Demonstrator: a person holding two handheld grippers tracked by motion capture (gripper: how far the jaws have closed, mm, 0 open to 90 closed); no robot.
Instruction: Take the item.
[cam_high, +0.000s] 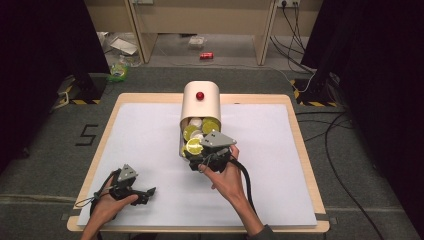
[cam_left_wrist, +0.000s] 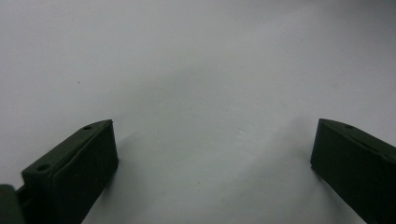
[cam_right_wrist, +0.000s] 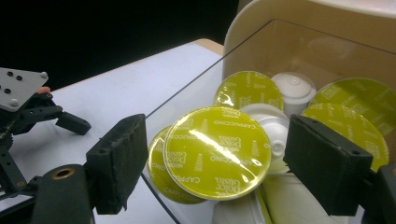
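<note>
Fingers of the right gripper (cam_right_wrist: 212, 154) stand apart on either side of a yellow-lidded coffee capsule (cam_right_wrist: 217, 153), one pad (cam_right_wrist: 122, 158) outside the clear wall of the container (cam_right_wrist: 261, 42) and the other pad (cam_right_wrist: 324, 161) over the pile inside, and neither seems to press on the capsule, though the capsule itself hides the contact line. This capsule lies tilted on top of the heap at the open front of the cream, round-topped container, which rests near the middle of the white table cover (cam_high: 150, 130) in the high view. As a judgement, the main risk is that the near pad stays outside the transparent wall: closing from here would pinch the wall rather than the capsule, and could shove or tip the container. A second risk is the glossy foil lid; a grip on its rim could slip, or drag the neighbouring capsules (cam_right_wrist: 247, 88) and the white ones (cam_right_wrist: 292, 88) out onto the table. The left gripper (cam_high: 131, 187) rests low at the table's near left corner, its jaws wide apart over bare white surface with nothing between them, and well apart from the container. Hard to read: how many capsules lie under the top layer, whether the clear wall is a lid or a drawer front, and what the red knob (cam_high: 200, 95) on the container's top does. The right hand (cam_high: 227, 177) covers much of that gripper in the high view.
</note>
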